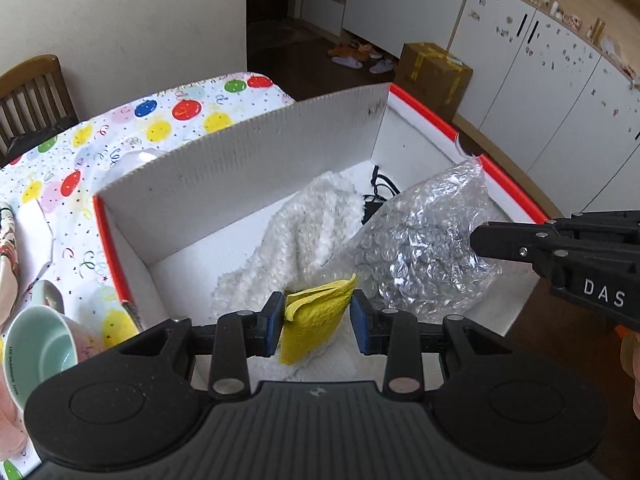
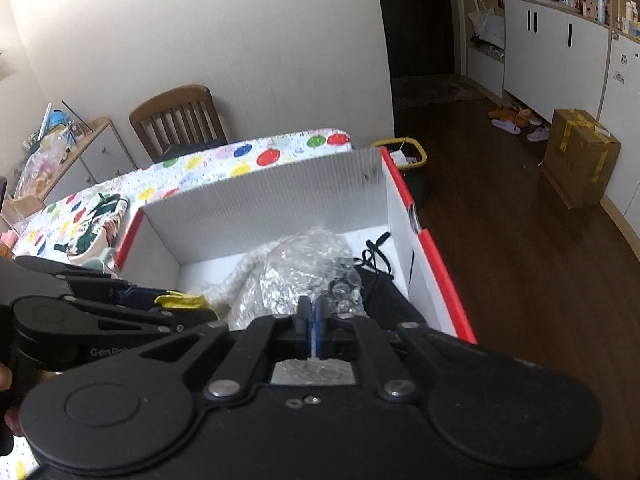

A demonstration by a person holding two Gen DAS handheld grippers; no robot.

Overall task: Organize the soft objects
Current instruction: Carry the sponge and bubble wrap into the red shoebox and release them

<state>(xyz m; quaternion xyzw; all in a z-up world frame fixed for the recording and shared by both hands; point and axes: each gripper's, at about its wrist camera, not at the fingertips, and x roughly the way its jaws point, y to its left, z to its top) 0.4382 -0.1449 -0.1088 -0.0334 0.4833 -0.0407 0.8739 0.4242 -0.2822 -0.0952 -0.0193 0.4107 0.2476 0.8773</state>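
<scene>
While both claws hang over the open white box [image 1: 240, 168] with its red edging, each has something soft in its grip. The left claw [image 1: 318, 322] stands partly open, its blue pads pressed against either side of a folded yellow cloth [image 1: 310, 320], which sits just above the box floor at the near end. The right claw [image 2: 311, 320] is closed almost flat, pinching a thin edge of the clear bubble wrap [image 1: 420, 240]; the rest of that crumpled sheet bulges into the right half of the box. Between the two lies a fluffy white cloth [image 1: 304, 236], draped from the middle of the box toward the yellow one and touching the bubble wrap. A black cord [image 2: 378, 254] is in the far right corner of the box (partly hidden behind the wrap). The box stands on a counter [image 1: 120, 132] covered with a balloon-print sheet, and a pale green mug [image 1: 38, 344] lies just beside the box's left wall. A wooden chair [image 2: 180, 120] is at the counter's far side.
</scene>
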